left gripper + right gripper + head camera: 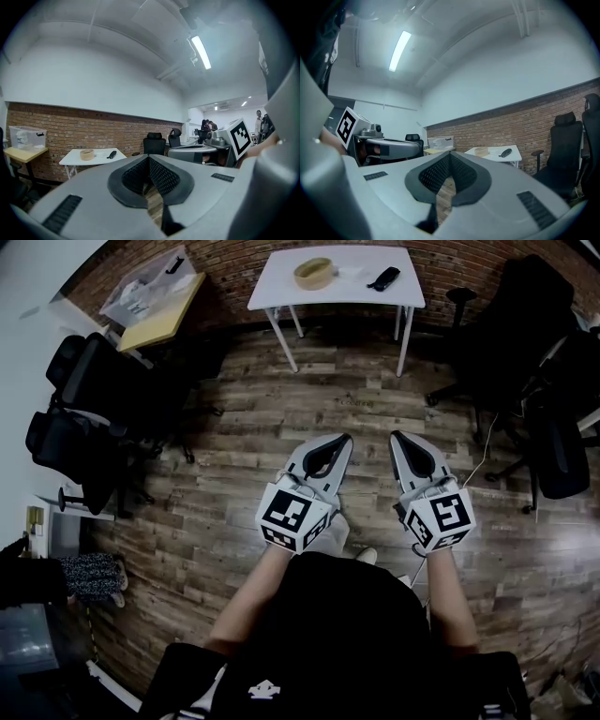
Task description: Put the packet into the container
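Note:
A white table [281,282] stands at the far brick wall. On it are a round tan container [314,273], a pale flat packet [354,274] that is hard to make out, and a black object [383,278]. My left gripper [345,439] and right gripper [395,435] are held side by side over the wooden floor, well short of the table, both pointing at it. Each is shut with nothing between its pads. The container [86,154] shows far beyond the left gripper [149,158], and the container [481,151] also lies beyond the right gripper [450,154].
Black office chairs stand at the left [80,418] and at the right [525,324]. A wooden desk [164,320] with a clear plastic box [150,287] is at the back left. People stand far off [208,125] in the left gripper view.

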Tool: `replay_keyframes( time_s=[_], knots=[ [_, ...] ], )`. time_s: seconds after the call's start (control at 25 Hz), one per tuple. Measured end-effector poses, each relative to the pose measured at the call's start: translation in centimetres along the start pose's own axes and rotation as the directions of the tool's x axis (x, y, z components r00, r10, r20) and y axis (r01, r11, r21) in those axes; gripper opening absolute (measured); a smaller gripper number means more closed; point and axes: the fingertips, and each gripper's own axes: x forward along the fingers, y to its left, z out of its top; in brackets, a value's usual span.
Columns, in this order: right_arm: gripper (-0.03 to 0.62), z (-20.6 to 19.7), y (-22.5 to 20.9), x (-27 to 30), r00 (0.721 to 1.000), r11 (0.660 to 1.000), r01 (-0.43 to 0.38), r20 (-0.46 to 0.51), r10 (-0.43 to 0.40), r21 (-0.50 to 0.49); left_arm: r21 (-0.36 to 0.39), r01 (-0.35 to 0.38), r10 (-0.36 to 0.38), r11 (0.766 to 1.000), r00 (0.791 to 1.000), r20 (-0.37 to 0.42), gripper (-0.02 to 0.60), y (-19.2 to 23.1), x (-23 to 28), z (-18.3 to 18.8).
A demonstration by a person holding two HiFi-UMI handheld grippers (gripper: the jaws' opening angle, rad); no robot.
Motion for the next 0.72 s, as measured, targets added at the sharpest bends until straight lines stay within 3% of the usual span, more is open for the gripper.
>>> replay_keyframes(
  time_s=[0.32, 0.72],
  knots=[
    [0.005, -0.2, -2.6, 5.8, 1.000, 1.000, 0.002, -0.017, -0.002, -0.005, -0.016, 0.006, -0.006, 1.000, 1.000, 0.001, 0.005, 5.1, 4.0, -0.3],
    [0.005, 1.2, -6.3, 17.4, 0.999, 1.000, 0.006, -0.041, -0.007, -0.011, -0.048, -0.001, 0.002, 0.999, 1.000, 0.011, 0.005, 16.5, 9.7, 1.0]
  ],
)
